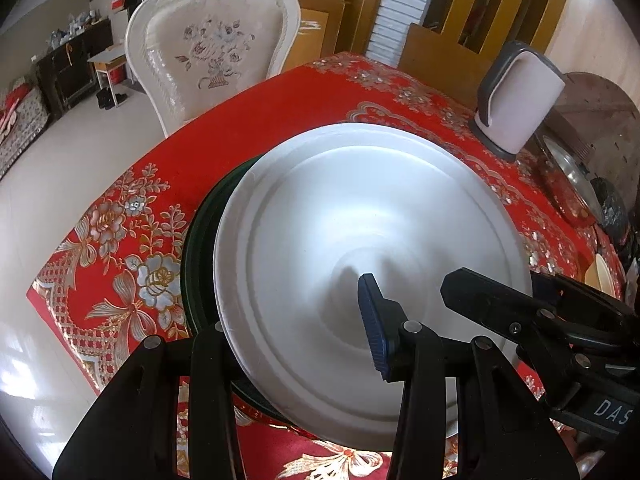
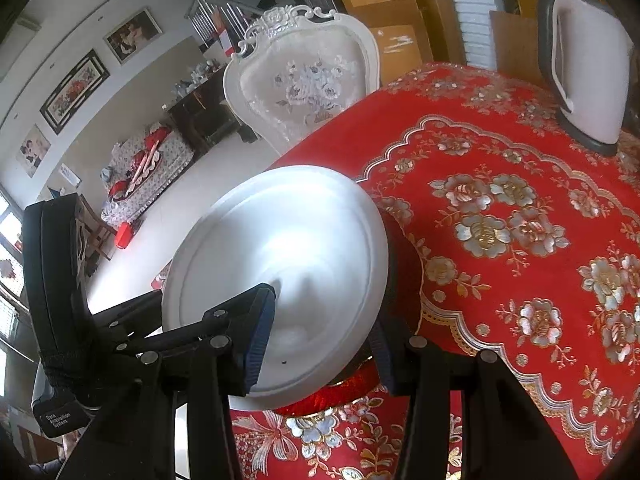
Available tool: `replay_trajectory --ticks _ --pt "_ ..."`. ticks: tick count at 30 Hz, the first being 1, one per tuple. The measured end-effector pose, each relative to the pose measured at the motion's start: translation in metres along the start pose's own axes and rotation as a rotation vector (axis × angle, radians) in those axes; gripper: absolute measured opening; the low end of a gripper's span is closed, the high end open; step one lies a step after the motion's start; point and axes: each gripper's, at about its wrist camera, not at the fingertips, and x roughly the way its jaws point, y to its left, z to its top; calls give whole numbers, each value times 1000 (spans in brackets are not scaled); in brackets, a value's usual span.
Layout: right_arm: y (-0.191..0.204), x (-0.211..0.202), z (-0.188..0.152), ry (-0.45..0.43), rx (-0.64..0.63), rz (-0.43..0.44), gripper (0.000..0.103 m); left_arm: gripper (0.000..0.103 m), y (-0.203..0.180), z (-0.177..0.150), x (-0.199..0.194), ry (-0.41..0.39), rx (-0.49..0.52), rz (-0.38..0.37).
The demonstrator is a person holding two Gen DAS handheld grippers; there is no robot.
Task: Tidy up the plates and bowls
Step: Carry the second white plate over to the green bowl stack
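The white plate (image 1: 360,248) is lying on a dark green plate (image 1: 200,240) on the red cloth (image 1: 280,120), near the table's edge. Both grippers are straddling the white plate's near rim, jaws apart: the left gripper (image 1: 294,344) with one finger above and one beside, the right gripper (image 2: 320,344) likewise. A kettle (image 1: 520,100) is standing well apart, a chair (image 1: 212,52) behind.
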Motion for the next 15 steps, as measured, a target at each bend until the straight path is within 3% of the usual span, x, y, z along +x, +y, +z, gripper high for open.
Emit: replay_trajectory --ticks 15 --pt "2 10 1 27 12 4 47 40 3 0 4 5 -4 7"
